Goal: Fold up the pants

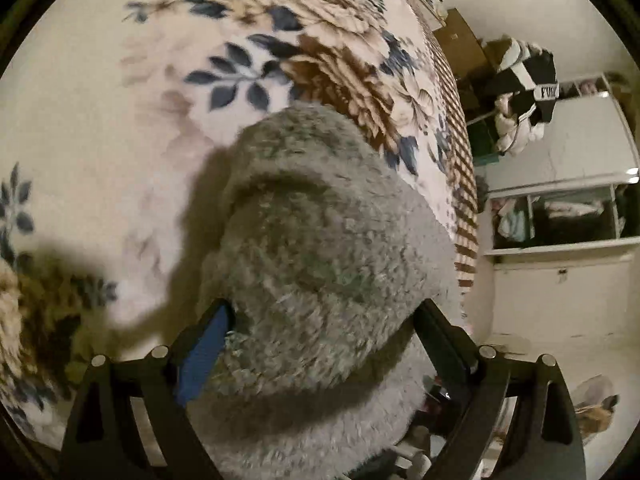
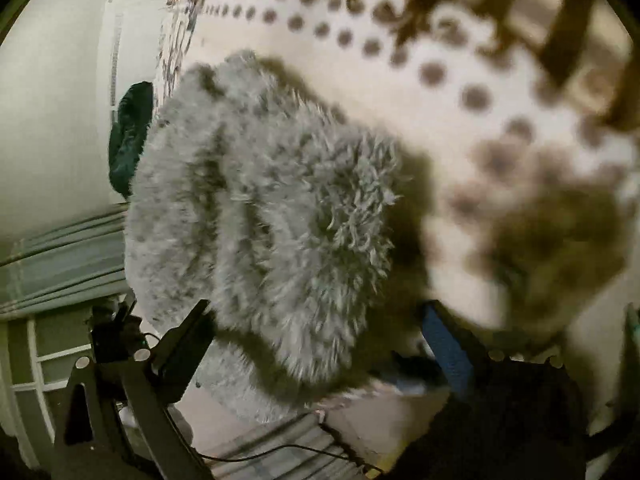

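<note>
1. In the left wrist view, the left tongs (image 1: 322,320) are spread wide apart, and the gray fuzzy pants (image 1: 320,248) fill the gap between the two fingers.
2. One black finger with a blue pad (image 1: 202,354) sits at 7 o'clock and touches the fluff. The other black finger (image 1: 442,340) sits at 5 o'clock, right against the fluff too.
3. I cannot tell if these tongs squeeze the pants or just sit around them.
4. The pants are bunched in a thick roll that runs from the middle down to 6 o'clock. They lie on a flowery blanket (image 1: 160,120) on the bed, and a dark shadow falls at 8 o'clock.
5. At 3 o'clock stands a white cupboard (image 1: 580,248), and some black and white clothes (image 1: 528,76) hang at 2 o'clock.
6. In the right wrist view, the right tongs (image 2: 316,320) are also spread wide.
7. The pants (image 2: 264,216) make a fluffy lump from the middle out to 9 o'clock. The left black finger (image 2: 188,344) at 7 o'clock touches the lump.
8. The finger with the blue pad (image 2: 448,348) at 5 o'clock looks a little apart from the fluff.
9. The blanket (image 2: 460,152) here has brown dots and is blurry.
</note>
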